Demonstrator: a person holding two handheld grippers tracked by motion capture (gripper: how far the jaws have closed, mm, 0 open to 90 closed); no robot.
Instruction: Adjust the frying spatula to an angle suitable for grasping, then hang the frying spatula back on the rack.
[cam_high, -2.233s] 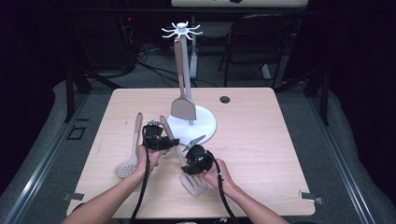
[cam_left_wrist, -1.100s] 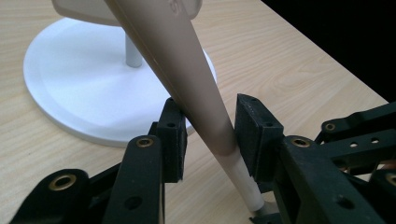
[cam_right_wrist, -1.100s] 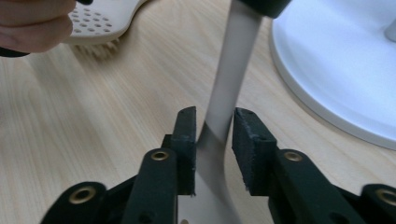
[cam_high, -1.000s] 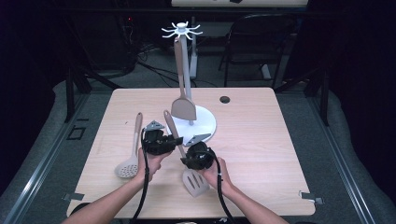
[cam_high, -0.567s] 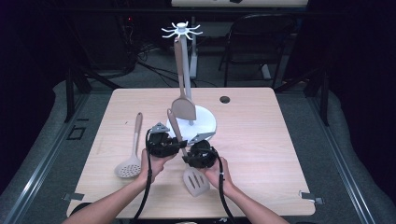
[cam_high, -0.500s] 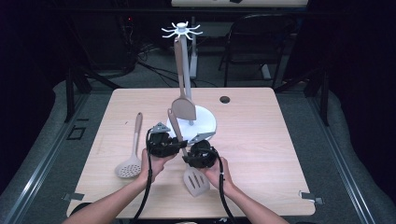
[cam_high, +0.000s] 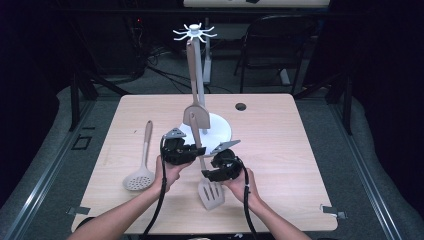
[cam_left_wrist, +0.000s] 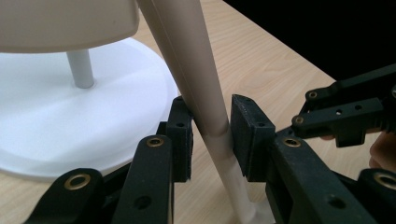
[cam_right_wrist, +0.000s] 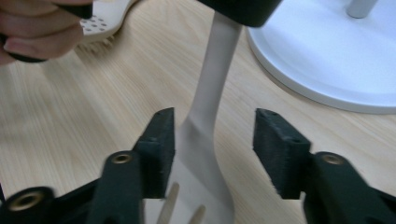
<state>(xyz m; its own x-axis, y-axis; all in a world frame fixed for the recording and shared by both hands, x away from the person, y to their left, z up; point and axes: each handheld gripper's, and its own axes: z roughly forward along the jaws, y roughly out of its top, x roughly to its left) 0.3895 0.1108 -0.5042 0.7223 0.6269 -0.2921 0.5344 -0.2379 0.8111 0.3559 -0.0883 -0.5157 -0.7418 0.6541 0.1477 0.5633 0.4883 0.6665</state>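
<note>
On the wooden table (cam_high: 300, 150), just before the white rack base (cam_high: 220, 131), a slotted spatula (cam_high: 210, 192) slanting up, long axis from blade near the person to handle toward the rack. Handle clamped in the left gripper (cam_left_wrist: 210, 135). Right gripper (cam_right_wrist: 214, 140), nearer the blade, just opened, pads wide of the neck between them.

Beige slotted turner (cam_high: 210, 192), black grippers, white stand (cam_high: 220, 131) and pale wood-grain table (cam_high: 310, 150).

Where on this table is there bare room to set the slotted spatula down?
The right side of the table, between the stand base and the right edge, is bare. So is the far left corner. It is crowded mid-table around both grippers, the slotted spatula and the skimmer.
</note>
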